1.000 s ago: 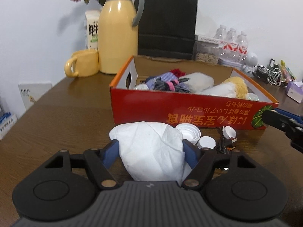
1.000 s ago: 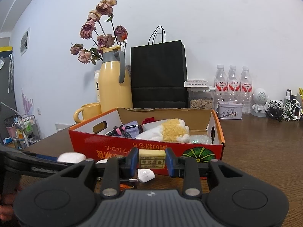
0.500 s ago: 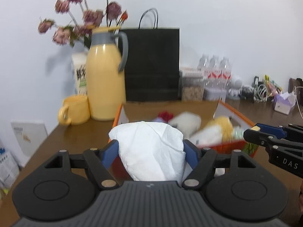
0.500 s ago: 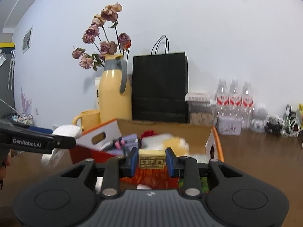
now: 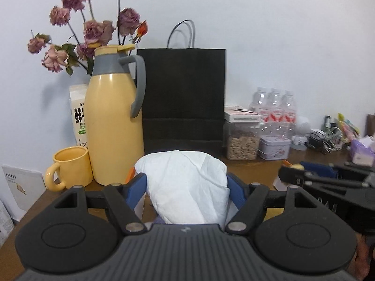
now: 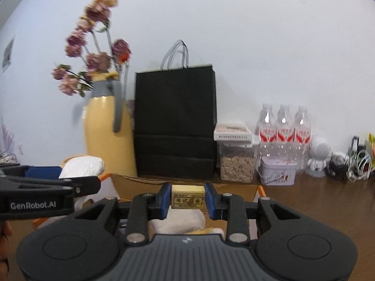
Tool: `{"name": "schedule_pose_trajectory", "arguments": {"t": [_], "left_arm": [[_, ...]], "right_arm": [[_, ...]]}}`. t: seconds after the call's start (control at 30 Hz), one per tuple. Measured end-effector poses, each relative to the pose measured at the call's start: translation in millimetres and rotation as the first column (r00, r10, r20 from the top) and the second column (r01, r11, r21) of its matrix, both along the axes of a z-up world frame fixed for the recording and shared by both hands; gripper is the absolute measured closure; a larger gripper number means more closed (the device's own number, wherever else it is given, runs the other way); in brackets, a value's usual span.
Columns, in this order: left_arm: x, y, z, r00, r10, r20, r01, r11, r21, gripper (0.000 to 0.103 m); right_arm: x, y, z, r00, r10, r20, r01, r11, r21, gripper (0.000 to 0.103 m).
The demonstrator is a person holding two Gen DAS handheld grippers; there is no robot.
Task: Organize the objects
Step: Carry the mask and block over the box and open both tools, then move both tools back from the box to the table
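My left gripper (image 5: 187, 182) is shut on a crumpled white tissue wad (image 5: 185, 185) and holds it above the near end of the cardboard box. My right gripper (image 6: 187, 196) is shut on a small yellow eraser (image 6: 187, 197) with printed characters and holds it over the open orange-edged cardboard box (image 6: 236, 190), whose inside holds pale soft items. The left gripper with its tissue shows at the left of the right wrist view (image 6: 82, 166). The right gripper shows at the right of the left wrist view (image 5: 290, 173).
Along the wall stand a yellow thermos jug (image 5: 114, 126), a yellow mug (image 5: 70, 166), a milk carton (image 5: 78, 114), a black paper bag (image 5: 182, 98), a cereal jar (image 5: 242, 140), a tin (image 5: 274, 148), three water bottles (image 6: 283, 128) and tangled cables (image 6: 349, 164). The table is brown wood.
Both grippers have risen and moved forward over the box, each still holding its object. The box's red front and the bottle caps on the table have dropped out of view.
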State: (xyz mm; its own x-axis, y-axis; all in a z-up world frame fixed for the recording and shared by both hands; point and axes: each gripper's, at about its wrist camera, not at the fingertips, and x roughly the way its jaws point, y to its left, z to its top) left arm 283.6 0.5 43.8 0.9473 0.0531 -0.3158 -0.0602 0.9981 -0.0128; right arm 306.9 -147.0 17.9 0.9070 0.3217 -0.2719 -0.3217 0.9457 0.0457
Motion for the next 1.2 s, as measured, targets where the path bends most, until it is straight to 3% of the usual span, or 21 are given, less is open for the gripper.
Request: {"name": "schedule_pose_trajectory", "arguments": {"t": [0.37,0.47,0.53,0.57,0.6,0.63,0.67,0.7,1.03,1.2], "left_arm": [[23,8,-23,0.999,-0.009,-0.042,0.009,1.000,0.002,0.027],[20,7,-24,0.999,0.007,-0.037,-0.007,1.000,0.008,0.017],[16,8,-23,1.000,0.019,-0.019,-0.019,1.000,0.007,0.000],[14,9,-22,1.000,0.027,0.002,-0.027,1.000,0.003,0.000],[12,10,-21,0.999,0.036,0.018,-0.036,0.999,0.000,0.000],[11,11,-21,0.999,0.039,0.022,-0.039,0.999,-0.004,0.000],[11,12,-20,0.999,0.040,0.022,-0.040,0.999,-0.011,0.000],[11,12,-19,0.999,0.044,0.021,-0.043,0.999,-0.017,0.000],[9,13,-20,0.998,0.054,0.024,-0.053,0.998,-0.028,0.000],[0,15,-18,0.997,0.050,0.065,-0.046,0.997,-0.060,0.000]], "right_arm": [[21,3,-29,0.998,0.015,-0.066,-0.017,1.000,-0.026,0.073],[19,3,-29,0.998,0.009,-0.064,-0.011,0.999,-0.032,0.073],[17,2,-29,0.998,0.004,-0.060,-0.006,0.999,-0.037,0.072],[16,1,-28,0.998,0.007,-0.060,-0.009,0.999,-0.037,0.065],[15,-1,-27,0.998,0.008,-0.060,-0.010,0.999,-0.033,0.046],[13,-2,-27,0.998,0.008,-0.057,-0.009,1.000,-0.028,0.034],[12,-3,-26,0.999,0.006,-0.051,-0.007,1.000,-0.024,0.009],[9,-3,-26,0.999,-0.001,-0.038,0.000,1.000,-0.024,0.000],[5,-2,-23,1.000,-0.012,-0.022,0.011,0.999,-0.032,0.000],[1,-3,-22,1.000,-0.016,-0.016,0.015,0.999,-0.028,0.000]]}}
